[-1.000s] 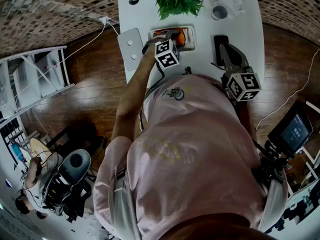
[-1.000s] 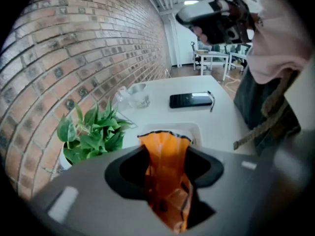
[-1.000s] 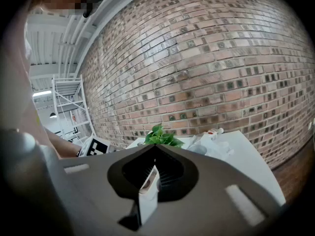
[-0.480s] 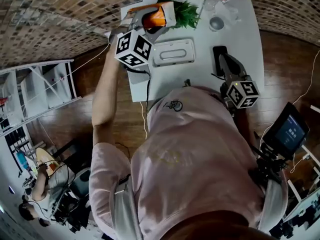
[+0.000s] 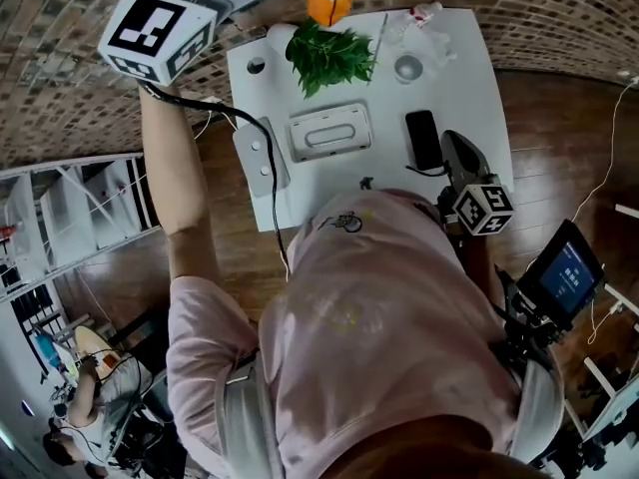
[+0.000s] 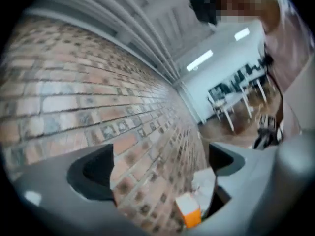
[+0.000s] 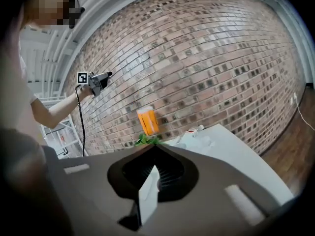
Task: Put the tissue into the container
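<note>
The left gripper is held high at the end of an outstretched arm, close to the brick wall and well above the white table. Its jaws are seen spread wide apart in the left gripper view, and nothing is gripped between them. The orange tissue pack is seen in mid-air in the right gripper view, set against the brick wall, apart from the left gripper and above the green plant. In the head view the pack is found at the top edge of the frame, just beyond the far side of the table; in the left gripper view it shows small and blurred through the gap of the open jaws. The white oblong container is placed on the table nearer to the person than the plant, and nothing is seen in it. The pack is therefore well apart from the container. A black phone is laid to the right of the container, and a small glass bowl is set beyond the phone, beside the plant. The right gripper is held low over the near right part of the table, just beside the phone. Its jaws are brought together at the tips, and a thin white sheet is pinched upright between them; what the sheet is made of cannot be told.
</note>
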Tool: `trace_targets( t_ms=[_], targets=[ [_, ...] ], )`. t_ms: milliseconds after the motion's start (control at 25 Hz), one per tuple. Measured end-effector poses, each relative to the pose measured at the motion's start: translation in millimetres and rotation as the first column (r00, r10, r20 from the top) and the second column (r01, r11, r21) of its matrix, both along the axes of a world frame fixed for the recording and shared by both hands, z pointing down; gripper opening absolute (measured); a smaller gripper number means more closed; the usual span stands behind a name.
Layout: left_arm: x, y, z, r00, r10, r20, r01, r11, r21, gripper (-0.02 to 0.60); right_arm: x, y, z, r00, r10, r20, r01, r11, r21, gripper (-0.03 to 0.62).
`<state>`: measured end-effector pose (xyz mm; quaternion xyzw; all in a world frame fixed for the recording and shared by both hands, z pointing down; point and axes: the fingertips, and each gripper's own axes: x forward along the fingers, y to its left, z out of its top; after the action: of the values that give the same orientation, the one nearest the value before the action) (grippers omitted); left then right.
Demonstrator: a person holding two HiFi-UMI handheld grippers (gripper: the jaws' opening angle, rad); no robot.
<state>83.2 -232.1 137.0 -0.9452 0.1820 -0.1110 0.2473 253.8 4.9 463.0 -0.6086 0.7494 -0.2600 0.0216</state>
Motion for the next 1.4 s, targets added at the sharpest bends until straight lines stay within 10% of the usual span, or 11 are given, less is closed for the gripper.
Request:
trace_targets(
  t_ms=[120, 200, 320, 480, 640, 880, 1160, 1280, 1400],
  targets=[
    [-46.1, 17.8, 22.0, 0.957, -0.037, -0.286, -0.025, 0.977, -0.211, 0.571, -2.9, -10.2, 4.8, 0.999, -0.032, -0.013, 0.032, 0.999, 0.012, 0.003],
    [-82.1, 37.5, 77.1, 0.933, -0.124, -0.338, 0.008, 0.945, -0.326, 0.504, -9.1, -29.3, 5.6, 0.994, -0.077, -0.079, 0.08, 0.996, 0.04, 0.102],
    [-116.8, 94.5, 177.9, 0.913, -0.259, -0.315, 0.043, 0.829, -0.558, 0.453, -21.8, -74.5, 16.5, 0.922, -0.22, -0.32, 0.237, 0.971, 0.015, 0.222],
    [-158.5, 168.3, 268.2, 0.83, -0.477, -0.289, 0.105, 0.642, -0.76, 0.392, -16.9, -153.0, 42.7, 0.635, -0.395, -0.664, 0.395, 0.904, -0.16, 0.277],
    [-202.5, 212.5, 302.1, 0.73, -0.644, -0.23, 0.219, 0.539, -0.814, 0.388, 12.3, -219.9, 71.0, 0.301, -0.494, -0.816, 0.395, 0.843, -0.364, 0.306],
    [-224.9, 229.4, 297.6, 0.599, -0.728, -0.333, 0.169, 0.521, -0.837, 0.379, -18.6, -227.9, 179.1, -0.079, -0.774, -0.628, 0.448, 0.535, -0.716, 0.449],
    [-217.7, 226.7, 307.2, 0.604, -0.738, -0.3, 0.156, 0.479, -0.864, 0.377, -36.9, -210.6, 214.2, -0.245, -0.872, -0.423, 0.447, 0.285, -0.848, 0.415],
    [-216.8, 223.4, 309.3, 0.6, -0.75, -0.279, 0.182, 0.467, -0.865, 0.346, -37.4, -213.0, 206.7, -0.236, -0.886, -0.399, 0.462, 0.259, -0.848, 0.352],
    [-216.0, 224.3, 309.1, 0.599, -0.751, -0.278, 0.188, 0.47, -0.863, 0.337, -34.7, -220.8, 181.3, -0.186, -0.86, -0.476, 0.504, 0.332, -0.797, 0.253]
  ],
)
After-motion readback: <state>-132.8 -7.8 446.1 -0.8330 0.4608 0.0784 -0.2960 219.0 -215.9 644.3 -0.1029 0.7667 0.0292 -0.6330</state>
